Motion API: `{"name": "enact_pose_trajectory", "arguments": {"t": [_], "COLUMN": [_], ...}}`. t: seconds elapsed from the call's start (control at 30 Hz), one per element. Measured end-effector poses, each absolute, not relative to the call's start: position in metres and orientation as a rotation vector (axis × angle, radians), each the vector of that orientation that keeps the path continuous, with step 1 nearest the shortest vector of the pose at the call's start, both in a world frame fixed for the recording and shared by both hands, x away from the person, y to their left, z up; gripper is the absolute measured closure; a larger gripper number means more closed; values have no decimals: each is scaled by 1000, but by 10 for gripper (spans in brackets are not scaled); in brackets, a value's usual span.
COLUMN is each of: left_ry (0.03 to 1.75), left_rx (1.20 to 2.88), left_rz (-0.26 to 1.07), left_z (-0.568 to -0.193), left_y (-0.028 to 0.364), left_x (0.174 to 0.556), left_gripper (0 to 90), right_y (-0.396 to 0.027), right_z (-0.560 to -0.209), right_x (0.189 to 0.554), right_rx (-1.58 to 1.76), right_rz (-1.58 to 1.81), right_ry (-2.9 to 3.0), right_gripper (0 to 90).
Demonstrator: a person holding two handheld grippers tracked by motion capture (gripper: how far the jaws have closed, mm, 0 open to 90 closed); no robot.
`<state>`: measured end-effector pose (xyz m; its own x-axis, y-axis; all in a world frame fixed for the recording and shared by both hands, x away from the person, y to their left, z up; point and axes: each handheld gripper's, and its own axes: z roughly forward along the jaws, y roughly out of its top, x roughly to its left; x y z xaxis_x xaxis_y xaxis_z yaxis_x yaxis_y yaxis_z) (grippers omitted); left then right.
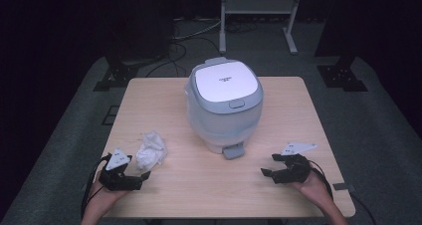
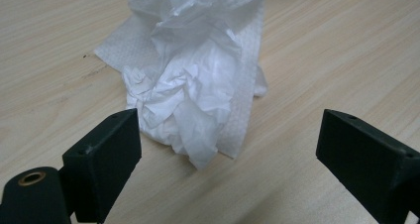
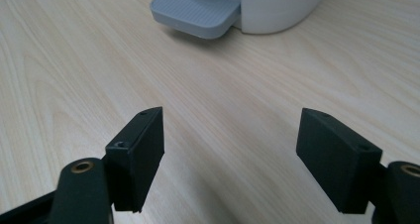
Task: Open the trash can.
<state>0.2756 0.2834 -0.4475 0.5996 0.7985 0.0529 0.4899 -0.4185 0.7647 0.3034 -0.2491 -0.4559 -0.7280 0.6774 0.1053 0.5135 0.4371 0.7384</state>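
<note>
1. My left tongs (image 1: 142, 175) are spread with nothing between them; the crumpled tissue (image 1: 151, 149) lies just beyond, at twelve o'clock from the jaws. If I close too high I judge I'd pinch only a loose flap and the wad would unravel.
2. My right tongs (image 1: 267, 170) are also spread and empty, with the bin (image 1: 224, 103) at eleven o'clock. Its pedal (image 1: 233, 151) sticks out towards me; nudging it might shift the bin.

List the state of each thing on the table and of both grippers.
pedal bin: upright, lid shut, pedal unpressed.
crumpled tissue: lying loose on the table, unheld.
left gripper: open, empty, just short of the tissue.
right gripper: open, empty, facing the bin's pedal.
</note>
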Motion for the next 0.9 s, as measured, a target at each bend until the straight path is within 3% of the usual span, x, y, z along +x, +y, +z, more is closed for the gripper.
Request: {"name": "enact_pose_trajectory", "arguments": {"t": [0.7,0.9], "left_ry": [1011,1012], "left_rx": [2108,2109], "left_rz": [525,525], "left_z": [-448,-448], "left_y": [284,284], "left_x": [275,275], "left_gripper": [94,94], "right_y": [-218,-208], "right_z": [-445,-441], "right_x": [321,324], "right_rx": [964,933], "right_rz": [1176,1177], "right_ry": [2526,2532], "right_gripper": [260,308]}}
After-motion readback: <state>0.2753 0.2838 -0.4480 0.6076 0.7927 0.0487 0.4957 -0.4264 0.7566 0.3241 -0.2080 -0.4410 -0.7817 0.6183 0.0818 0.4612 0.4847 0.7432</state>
